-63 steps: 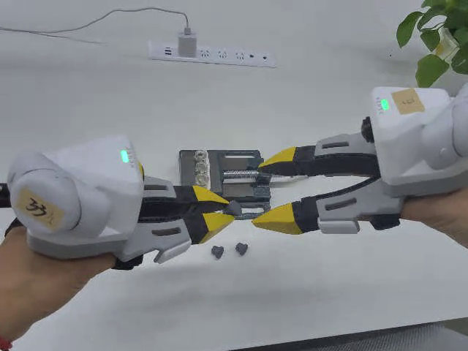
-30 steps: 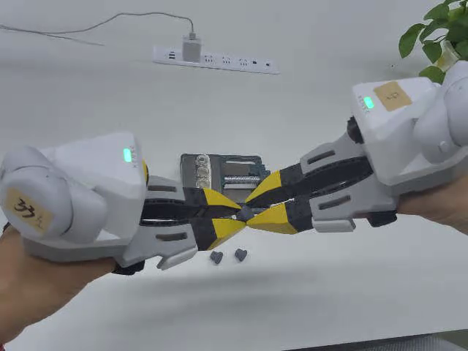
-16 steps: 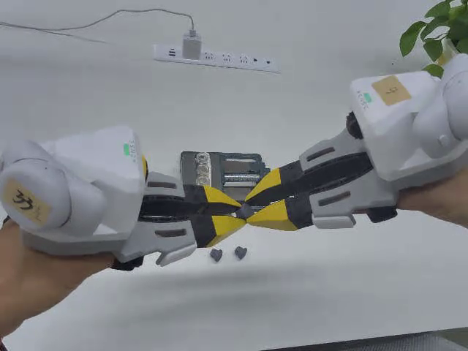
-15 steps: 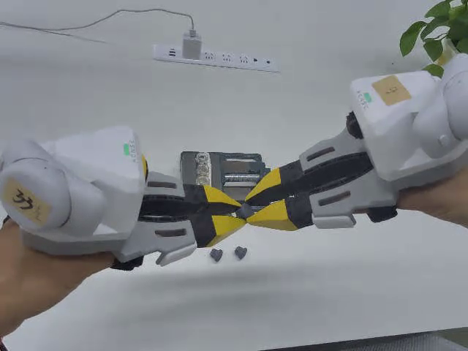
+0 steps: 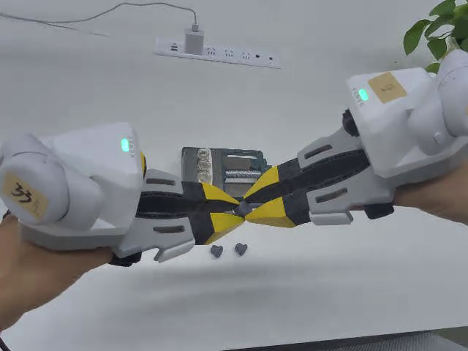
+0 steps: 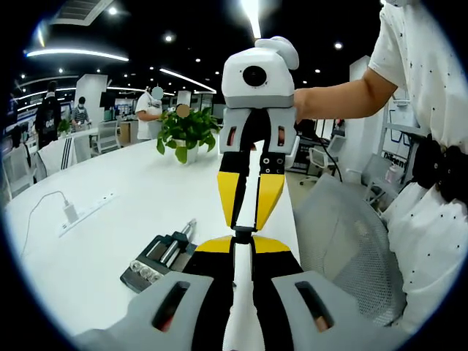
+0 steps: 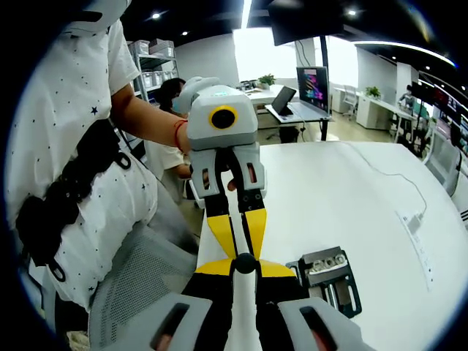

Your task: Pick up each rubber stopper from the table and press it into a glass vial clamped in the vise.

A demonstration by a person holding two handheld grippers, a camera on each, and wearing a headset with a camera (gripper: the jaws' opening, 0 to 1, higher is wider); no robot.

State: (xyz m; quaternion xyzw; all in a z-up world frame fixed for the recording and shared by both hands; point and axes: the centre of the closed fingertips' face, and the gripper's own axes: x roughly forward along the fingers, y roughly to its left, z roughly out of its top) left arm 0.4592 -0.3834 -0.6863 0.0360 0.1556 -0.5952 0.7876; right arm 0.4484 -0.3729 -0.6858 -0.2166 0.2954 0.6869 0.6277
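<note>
My left gripper [image 5: 238,213] and right gripper [image 5: 248,210] meet tip to tip above the table, in front of the vise [image 5: 228,156]. A small dark rubber stopper [image 5: 243,210] sits pinched where the yellow tips join, and both grippers look shut on it. In the right gripper view the stopper [image 7: 244,263] shows as a dark round knob at the tips of the right gripper [image 7: 244,266]. Two more stoppers [image 5: 216,251] [image 5: 240,248] lie on the table below. Three glass vials [image 5: 202,165] stand clamped in the vise's left end.
A white power strip [image 5: 217,53] with a plugged charger lies at the back of the white table. A green plant [image 5: 439,29] stands at the far right. The vise [image 6: 157,263] lies low left in the left gripper view. An office chair [image 6: 344,241] stands beside the table.
Two seconds ago the right gripper was open and apart; it moved in and shut on the stopper held at the left gripper's tips. Over the last half second both stay nearly still.
</note>
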